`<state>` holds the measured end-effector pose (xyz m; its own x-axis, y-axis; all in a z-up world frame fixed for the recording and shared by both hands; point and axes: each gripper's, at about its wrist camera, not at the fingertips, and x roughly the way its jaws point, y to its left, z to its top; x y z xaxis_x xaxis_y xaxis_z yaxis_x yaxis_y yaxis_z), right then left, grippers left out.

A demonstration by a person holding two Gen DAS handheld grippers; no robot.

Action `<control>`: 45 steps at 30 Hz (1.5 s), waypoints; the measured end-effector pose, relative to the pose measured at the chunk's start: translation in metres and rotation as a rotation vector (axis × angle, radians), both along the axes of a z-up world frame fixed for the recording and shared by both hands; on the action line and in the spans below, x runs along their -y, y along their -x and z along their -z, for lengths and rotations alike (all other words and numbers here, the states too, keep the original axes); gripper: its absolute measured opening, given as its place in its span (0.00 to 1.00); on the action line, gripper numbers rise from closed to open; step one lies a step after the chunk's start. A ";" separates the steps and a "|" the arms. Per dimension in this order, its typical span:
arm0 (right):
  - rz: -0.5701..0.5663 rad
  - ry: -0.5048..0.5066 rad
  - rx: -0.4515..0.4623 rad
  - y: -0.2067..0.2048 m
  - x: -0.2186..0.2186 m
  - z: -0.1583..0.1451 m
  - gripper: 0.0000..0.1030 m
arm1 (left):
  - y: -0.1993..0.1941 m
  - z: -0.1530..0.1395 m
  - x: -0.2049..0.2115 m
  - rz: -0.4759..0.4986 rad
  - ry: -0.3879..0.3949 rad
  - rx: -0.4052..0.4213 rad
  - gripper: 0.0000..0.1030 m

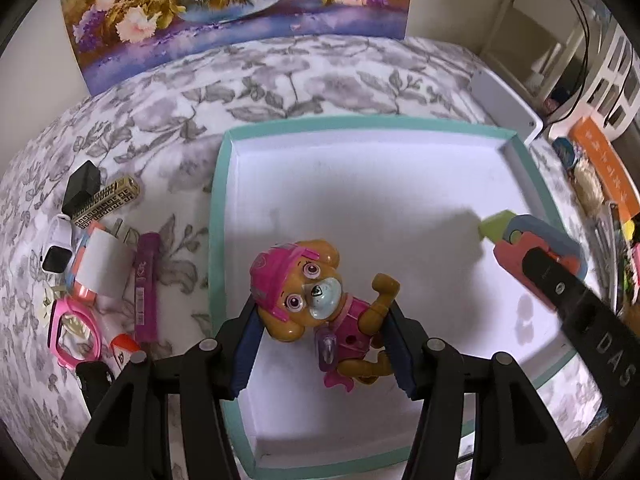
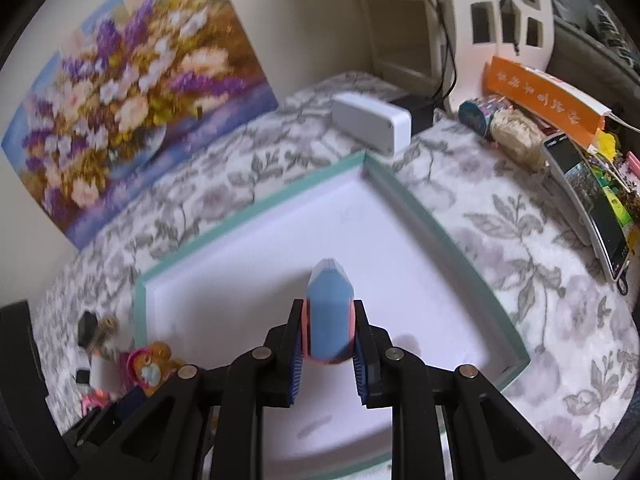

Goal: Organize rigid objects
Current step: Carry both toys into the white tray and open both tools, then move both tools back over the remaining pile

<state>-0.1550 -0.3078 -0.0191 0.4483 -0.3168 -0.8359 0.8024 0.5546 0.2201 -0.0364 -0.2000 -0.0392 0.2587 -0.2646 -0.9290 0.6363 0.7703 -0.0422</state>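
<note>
Left gripper [image 1: 324,344] clamped on a pup toy [image 1: 316,300] above the white floor of the tray [image 1: 216,216], right gripper [image 2: 326,356] closed tight on a blue-and-coral toy [image 2: 330,316] over the tray's right side, more items [image 1: 96,264] on the cloth left of the tray

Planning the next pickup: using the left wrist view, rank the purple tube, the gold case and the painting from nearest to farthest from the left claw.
1. Purple tube: on the cloth just left of the left claw.
2. Gold case: farther back on the left.
3. Painting: against the back wall.
</note>
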 end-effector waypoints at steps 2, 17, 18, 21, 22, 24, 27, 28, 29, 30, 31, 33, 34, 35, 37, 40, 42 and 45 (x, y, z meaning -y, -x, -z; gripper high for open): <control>-0.017 -0.030 -0.025 -0.001 -0.002 0.007 0.22 | -0.001 0.002 -0.001 -0.007 -0.008 -0.007 0.57; -0.041 -0.084 -0.149 -0.005 -0.009 0.032 0.37 | -0.004 -0.003 -0.006 -0.044 -0.037 -0.001 0.71; -0.035 -0.080 -0.156 -0.005 -0.009 0.032 0.40 | -0.005 -0.004 -0.008 -0.046 -0.028 -0.003 0.71; -0.012 -0.087 -0.144 -0.001 -0.006 0.031 0.52 | -0.007 -0.007 -0.012 -0.058 -0.005 -0.021 0.71; -0.007 -0.092 -0.138 0.001 -0.005 0.031 0.55 | -0.007 -0.008 -0.013 -0.060 0.001 -0.022 0.71; -0.001 -0.090 -0.138 0.002 -0.006 0.031 0.57 | -0.006 -0.011 -0.014 -0.063 0.001 -0.011 0.72; -0.003 -0.080 -0.141 0.002 -0.007 0.030 0.59 | -0.006 -0.017 -0.019 -0.072 0.004 0.017 0.81; -0.001 -0.076 -0.141 0.002 -0.008 0.029 0.60 | -0.007 -0.019 -0.023 -0.081 0.020 0.009 0.82; 0.001 -0.071 -0.140 0.002 -0.008 0.028 0.63 | -0.009 -0.021 -0.025 -0.090 0.033 0.001 0.82; 0.003 -0.066 -0.138 0.003 -0.009 0.027 0.66 | -0.011 -0.023 -0.029 -0.102 0.047 -0.004 0.82; 0.003 -0.061 -0.134 0.004 -0.010 0.026 0.70 | -0.011 -0.024 -0.032 -0.111 0.055 -0.005 0.82; -0.001 -0.051 -0.130 0.004 -0.012 0.023 0.72 | -0.013 -0.026 -0.038 -0.128 0.063 0.001 0.82; -0.005 -0.043 -0.132 0.003 -0.014 0.022 0.73 | -0.014 -0.027 -0.042 -0.140 0.061 0.008 0.84; -0.009 -0.033 -0.135 0.003 -0.016 0.021 0.76 | -0.015 -0.027 -0.046 -0.151 0.059 0.014 0.86; -0.019 -0.011 -0.143 0.002 -0.021 0.019 0.82 | -0.018 -0.027 -0.055 -0.185 0.053 0.025 0.95; -0.037 0.016 -0.152 0.000 -0.028 0.015 0.88 | -0.024 -0.025 -0.073 -0.259 0.047 0.033 0.95; -0.050 0.033 -0.154 -0.001 -0.032 0.013 0.91 | -0.031 -0.026 -0.089 -0.319 0.056 0.032 0.95; -0.061 0.058 -0.165 -0.001 -0.038 0.011 1.00 | -0.038 -0.028 -0.107 -0.373 0.063 0.040 0.95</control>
